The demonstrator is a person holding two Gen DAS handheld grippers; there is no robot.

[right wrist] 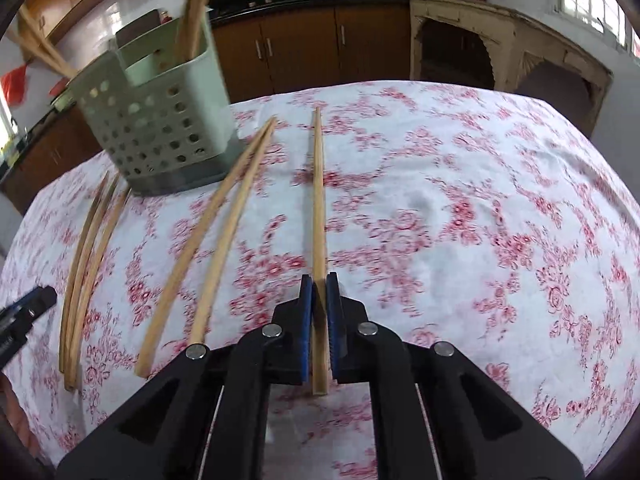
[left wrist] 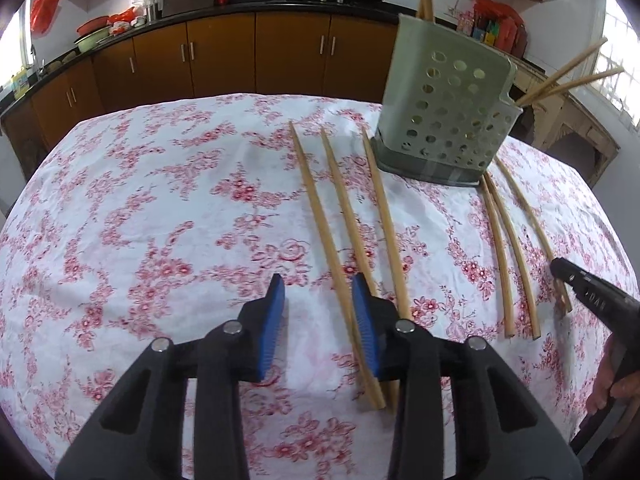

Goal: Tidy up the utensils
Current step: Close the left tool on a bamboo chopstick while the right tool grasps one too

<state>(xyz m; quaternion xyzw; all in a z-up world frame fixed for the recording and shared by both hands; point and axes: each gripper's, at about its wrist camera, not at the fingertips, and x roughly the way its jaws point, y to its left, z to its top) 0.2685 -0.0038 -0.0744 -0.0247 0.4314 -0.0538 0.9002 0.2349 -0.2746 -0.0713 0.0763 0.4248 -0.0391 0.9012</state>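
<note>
Two wrist cameras look across a worktop [left wrist: 160, 208] covered with a white cloth printed with red flowers, in a kitchen with brown cabinets [left wrist: 224, 52] behind it.

In the left wrist view, the left gripper [left wrist: 319, 300] hovers low over the cloth with its blue-padded fingers [left wrist: 276, 320] spread wide and holding nothing. Three wooden chopsticks [left wrist: 344, 216] lie side by side on the cloth just ahead of it, running away from the camera; the leftmost passes through the gap between the fingers, near the right pad, while the near ends of the other two are hidden behind the right finger. Beyond them stands a pale green perforated utensil holder [left wrist: 444, 120] on a darker base, with several chopsticks leaning out of its top. To its right three more chopsticks lie on the cloth, and the black tip of the right gripper [left wrist: 576, 280] sits at the outermost of them.

In the right wrist view, the right gripper [right wrist: 319, 292] has its fingers [right wrist: 306, 320] drawn narrow around a single chopstick [right wrist: 318, 200], which runs straight forward from between the pads. The picture is blurred, so whether that chopstick's far end rests on the cloth or is slightly lifted cannot be told. Two chopsticks [right wrist: 224, 232] lie close together to its left, their far tips nearly meeting beside the holder [right wrist: 160, 120]. The other three lie further left, near the left gripper's tip [right wrist: 28, 308].
</note>
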